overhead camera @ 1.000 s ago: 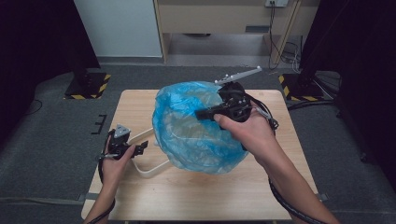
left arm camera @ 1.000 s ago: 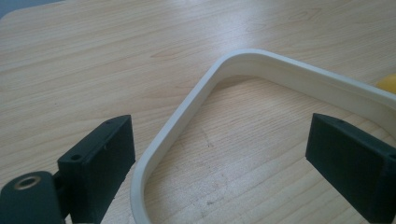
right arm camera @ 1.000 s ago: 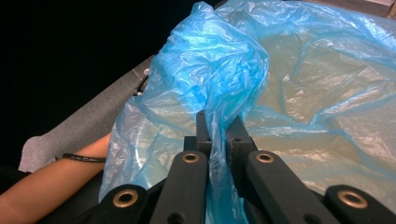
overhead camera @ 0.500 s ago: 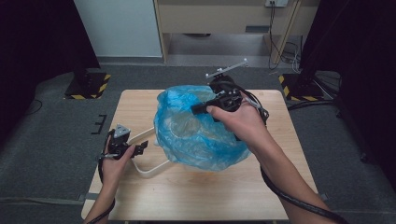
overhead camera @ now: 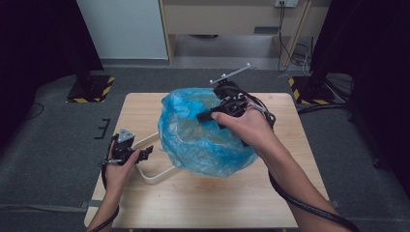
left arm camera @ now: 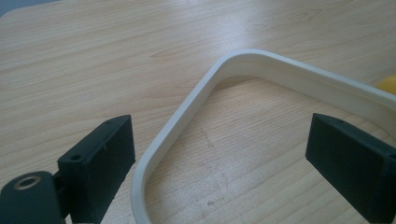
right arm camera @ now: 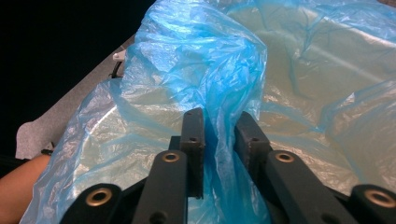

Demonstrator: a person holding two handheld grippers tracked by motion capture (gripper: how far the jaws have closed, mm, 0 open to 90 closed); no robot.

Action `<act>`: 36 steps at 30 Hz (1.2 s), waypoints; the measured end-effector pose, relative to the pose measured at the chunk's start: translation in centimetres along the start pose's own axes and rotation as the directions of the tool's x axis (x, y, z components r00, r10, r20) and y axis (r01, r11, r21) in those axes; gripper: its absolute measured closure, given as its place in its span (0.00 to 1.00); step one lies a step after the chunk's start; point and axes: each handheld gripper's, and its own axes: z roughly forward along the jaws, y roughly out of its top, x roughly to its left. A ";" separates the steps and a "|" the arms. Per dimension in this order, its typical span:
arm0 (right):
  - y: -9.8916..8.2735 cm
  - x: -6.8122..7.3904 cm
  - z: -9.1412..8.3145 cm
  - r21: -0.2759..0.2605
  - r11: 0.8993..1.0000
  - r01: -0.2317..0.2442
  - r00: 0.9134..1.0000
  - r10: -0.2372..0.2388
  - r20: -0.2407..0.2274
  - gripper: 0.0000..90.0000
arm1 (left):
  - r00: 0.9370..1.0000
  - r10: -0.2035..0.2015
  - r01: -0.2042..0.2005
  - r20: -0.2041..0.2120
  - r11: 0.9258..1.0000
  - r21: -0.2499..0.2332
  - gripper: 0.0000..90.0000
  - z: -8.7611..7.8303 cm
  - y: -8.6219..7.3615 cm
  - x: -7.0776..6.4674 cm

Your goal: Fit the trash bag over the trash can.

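The blue plastic bag [overhead camera: 205,133] is draped over a white basket, its bulk at the table's [overhead camera: 145,208] centre. The right gripper [right arm camera: 219,135] sits at the bag's far rim; its jaws have just been opening, narrow, with a fold of film slack between them. The basket's white handle [left arm camera: 187,121] juts from the bag's near-left side, running between the left gripper's [overhead camera: 140,153] wide jaws, untouched.

The blue bag [overhead camera: 203,133] covers most of the white frame [overhead camera: 153,166], hiding its far part. A yellow object [left arm camera: 388,85] is cut off by the left gripper view's edge, perhaps round.
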 end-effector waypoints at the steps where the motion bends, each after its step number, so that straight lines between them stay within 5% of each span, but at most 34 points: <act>1: 0.1 0.0 0.0 -0.004 1.000 -0.002 1.000 0.002 -0.002 0.84 | 1.000 -0.001 0.001 -0.001 1.000 -0.001 0.08 0.0 0.0 0.0; 22: 1.0 -0.3 0.9 0.026 1.000 -0.017 1.000 0.016 0.020 0.71 | 1.000 0.003 -0.003 -0.002 1.000 -0.003 0.08 -0.1 0.1 0.0; 36: 1.9 -0.5 -0.2 -0.046 0.999 -0.024 0.999 0.026 0.034 0.52 | 1.000 0.003 -0.003 -0.003 1.000 -0.005 0.08 -0.1 0.1 0.1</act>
